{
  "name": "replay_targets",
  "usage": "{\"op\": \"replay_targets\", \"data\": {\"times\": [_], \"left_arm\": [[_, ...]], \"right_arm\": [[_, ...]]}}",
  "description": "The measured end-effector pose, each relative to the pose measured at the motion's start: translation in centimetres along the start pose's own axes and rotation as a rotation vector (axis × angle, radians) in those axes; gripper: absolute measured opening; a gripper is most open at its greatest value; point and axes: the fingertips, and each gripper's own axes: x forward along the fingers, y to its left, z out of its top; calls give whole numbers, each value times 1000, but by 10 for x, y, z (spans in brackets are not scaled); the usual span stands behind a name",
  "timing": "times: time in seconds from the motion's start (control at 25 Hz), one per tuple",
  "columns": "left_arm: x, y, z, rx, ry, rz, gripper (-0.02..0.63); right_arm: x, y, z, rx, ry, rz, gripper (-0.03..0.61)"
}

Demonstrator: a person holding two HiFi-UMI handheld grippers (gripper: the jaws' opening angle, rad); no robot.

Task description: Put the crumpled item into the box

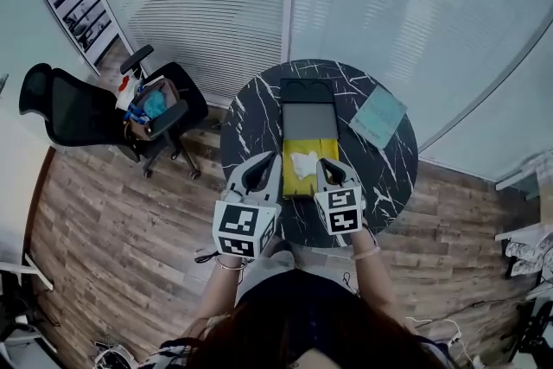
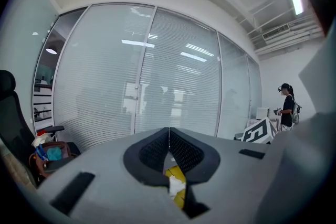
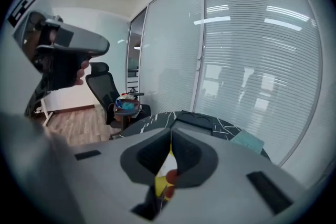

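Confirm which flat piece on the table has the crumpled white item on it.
The yellow tray, the closest of them. The crumpled white item lies on it; the gray panel, black tray and teal booklet farther off are bare.

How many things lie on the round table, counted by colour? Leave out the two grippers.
Dark grey: 1, the box
Yellow: 1, the tray
White: 1, the crumpled item
Teal: 1, the pad
Total: 4
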Motion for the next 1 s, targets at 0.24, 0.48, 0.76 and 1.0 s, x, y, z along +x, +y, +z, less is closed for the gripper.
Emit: {"op": "replay_targets", "data": {"times": [0.24,0.48,0.76,1.0], "left_arm": [[-9,-18,4,20,-6,2,28],[-22,-41,5,28,-16,15,28],[-44,-72,3,49,-23,30,28],[-69,-102,3,61,-30,36,28]], "right_arm": [[-32,3,13,8,-71,3,25],[-70,-2,22,8,-147,-5,25],[-117,-3,25,14,-216,-13,25],[-160,0,22,0,-262,-21,25]]}}
